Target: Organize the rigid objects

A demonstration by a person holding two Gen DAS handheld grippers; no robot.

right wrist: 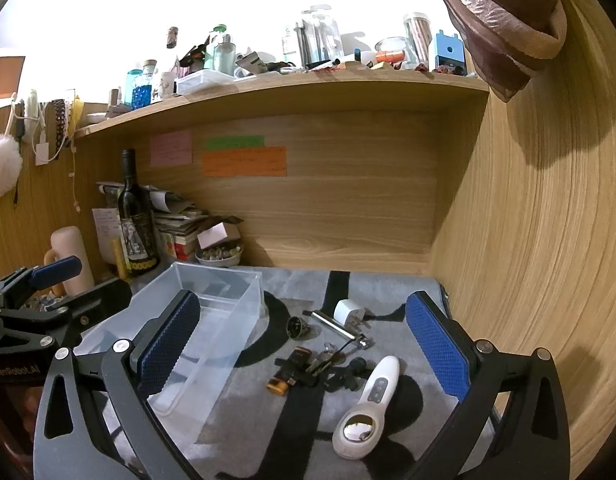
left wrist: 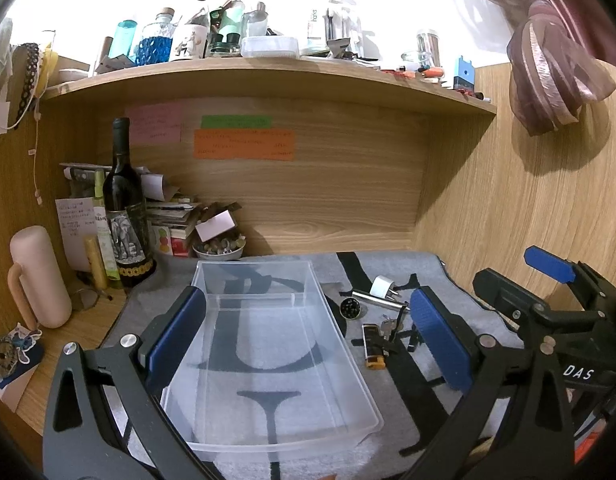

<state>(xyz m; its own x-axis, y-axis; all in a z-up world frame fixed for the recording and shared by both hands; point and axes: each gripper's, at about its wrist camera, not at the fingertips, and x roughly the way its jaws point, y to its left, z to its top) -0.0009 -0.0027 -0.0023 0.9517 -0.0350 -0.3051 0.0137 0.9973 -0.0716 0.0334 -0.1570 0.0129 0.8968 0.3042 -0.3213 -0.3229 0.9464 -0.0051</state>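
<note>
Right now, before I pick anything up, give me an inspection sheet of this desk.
Surface: grey mat with black lettering on a wooden desk.
Job's things: clear bin, nothing in it; beside it a white plug adapter, metal rod, lighter, keys, white handheld device.
Clutter: wine bottle, pink mug, paper stack, bowl.
Grippers: left gripper open over the bin; right gripper open above the small items.
Cables: white cord hanging on the left wall.
Surroundings: crowded shelf, sticky notes, curtain.
</note>
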